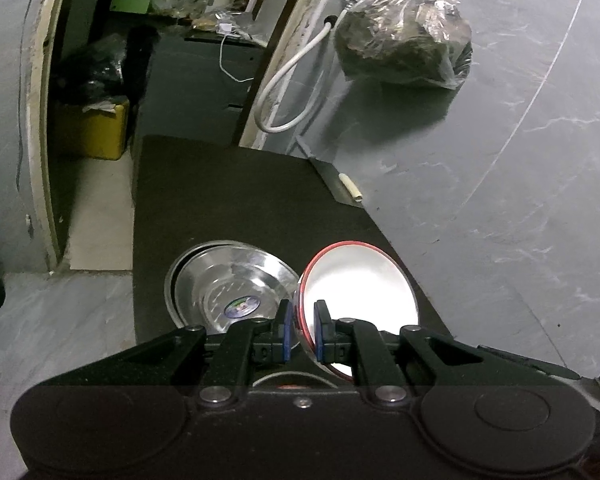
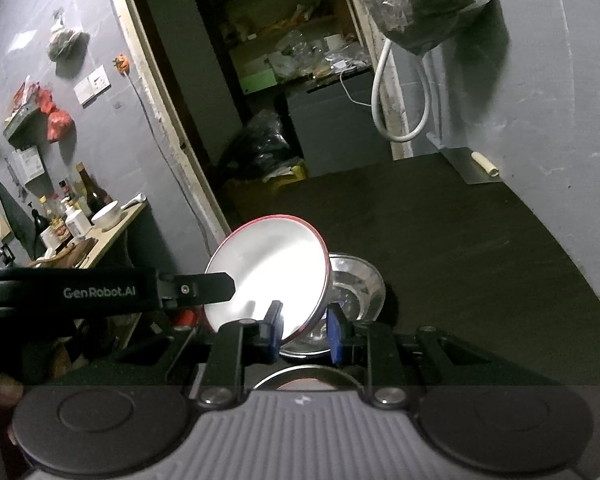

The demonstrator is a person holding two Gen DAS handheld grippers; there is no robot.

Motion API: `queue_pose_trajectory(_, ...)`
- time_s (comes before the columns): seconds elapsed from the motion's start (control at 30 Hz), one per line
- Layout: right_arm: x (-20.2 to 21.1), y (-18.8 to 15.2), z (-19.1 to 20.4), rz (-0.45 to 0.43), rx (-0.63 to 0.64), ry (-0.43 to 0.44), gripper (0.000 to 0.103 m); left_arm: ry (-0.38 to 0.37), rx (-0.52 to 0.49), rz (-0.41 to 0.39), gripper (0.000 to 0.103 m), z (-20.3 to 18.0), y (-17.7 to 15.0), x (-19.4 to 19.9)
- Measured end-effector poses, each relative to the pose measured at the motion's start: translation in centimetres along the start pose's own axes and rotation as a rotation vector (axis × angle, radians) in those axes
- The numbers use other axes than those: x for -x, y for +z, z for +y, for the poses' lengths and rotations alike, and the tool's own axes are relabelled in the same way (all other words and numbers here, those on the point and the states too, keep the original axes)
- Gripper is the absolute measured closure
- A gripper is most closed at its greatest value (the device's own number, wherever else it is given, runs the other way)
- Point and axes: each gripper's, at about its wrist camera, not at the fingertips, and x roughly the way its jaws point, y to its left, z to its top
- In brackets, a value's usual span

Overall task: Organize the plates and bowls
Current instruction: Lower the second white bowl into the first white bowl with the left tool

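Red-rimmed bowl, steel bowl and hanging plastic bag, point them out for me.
Red-rimmed bowl (image 1: 360,280): left wrist view, white inside.
Steel bowl (image 1: 228,280): left wrist view, shiny inner wall.
Hanging plastic bag (image 1: 404,40): left wrist view, middle of the bag.

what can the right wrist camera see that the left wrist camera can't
Only the right wrist view shows the wooden side counter with bottles, the red plastic bags on the wall, and the left tool reaching in from the side.

Only the left wrist view shows the pale floor tiles beside the table.

Both show the red-rimmed white bowl, held tilted by both tools, the shiny steel plate, the dark tabletop, the hanging clear plastic bag and the white hose.
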Motion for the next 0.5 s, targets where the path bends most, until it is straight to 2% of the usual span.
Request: queue_pose_trajectory(0.5,-1.5,-0.7,0.0,0.090,0.006,0.012,0.077,0.035,0.025,0.067,0.092,1.1,-1.7,-1.1)
